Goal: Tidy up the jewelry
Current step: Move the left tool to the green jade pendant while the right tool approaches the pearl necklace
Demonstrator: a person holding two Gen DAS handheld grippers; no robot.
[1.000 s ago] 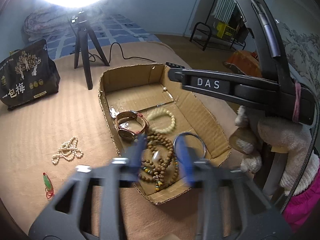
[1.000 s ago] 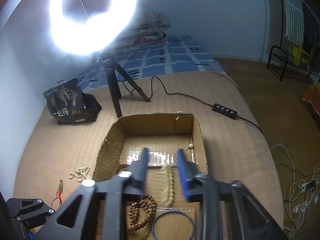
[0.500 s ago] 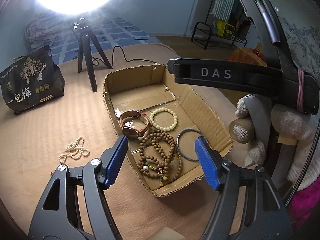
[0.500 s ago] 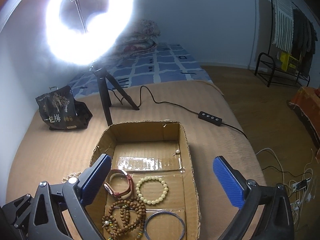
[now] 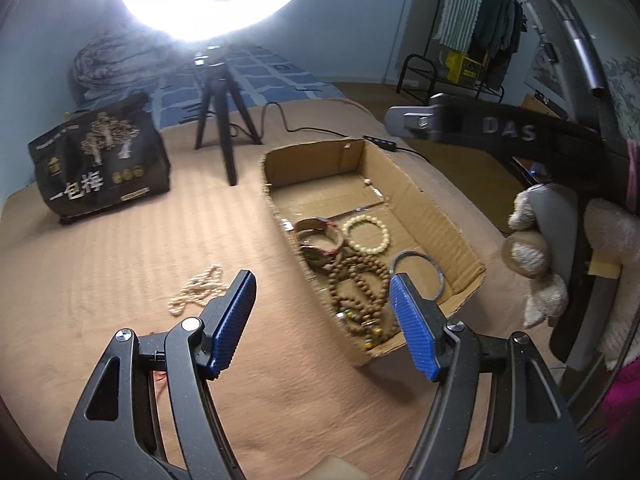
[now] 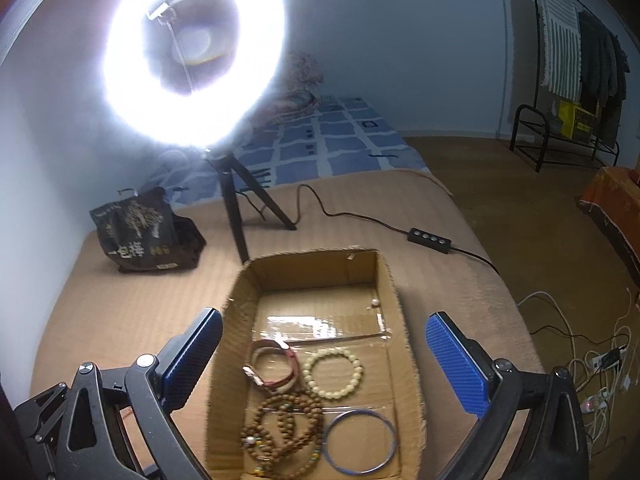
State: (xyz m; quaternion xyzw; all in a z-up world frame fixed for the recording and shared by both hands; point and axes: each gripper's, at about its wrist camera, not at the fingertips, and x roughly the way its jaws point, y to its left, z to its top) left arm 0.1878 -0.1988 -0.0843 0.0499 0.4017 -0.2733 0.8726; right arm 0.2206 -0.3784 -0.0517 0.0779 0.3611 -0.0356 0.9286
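The shallow brown cardboard box (image 6: pixel 390 322) sits on the tan striped bed cover (image 5: pixel 120 256), past its middle toward the right edge. Most of the jewelry is already inside it. At the near end of the box lies a long string of brown wooden beads (image 6: pixel 282 426), coiled in loops. Beside it, by the right wall of the box, lies a thin bluish metal bangle (image 6: pixel 360 440). Just behind those sit a brown leather watch (image 6: pixel 274 366) and a round bracelet of pale cream beads (image 6: pixel 334 372). One tiny white pearl (image 6: pixel 375 302) rests farther back, near the right wall.

Not everything is put away yet. A small heap of white pearl beads (image 5: pixel 198 290) lies on the bed cover, left of the box and well apart from it. A bit of red string peeks out under the left claw; what it belongs to I cannot tell. So I think the job is mostly done, with the white heap and maybe that red thing left to go in.

The left gripper (image 5: pixel 322 320) hangs above the bed cover between the white heap and the box. Its blue pads have just been opening and nothing is between them. The right gripper (image 6: pixel 324 364) hangs over the box. Its jaws have just swung as wide as they go, and they hold nothing.

Behind the box stand a black tripod with a bright ring light (image 6: pixel 194 52) and a black paper bag with gold trees (image 5: pixel 98 160).
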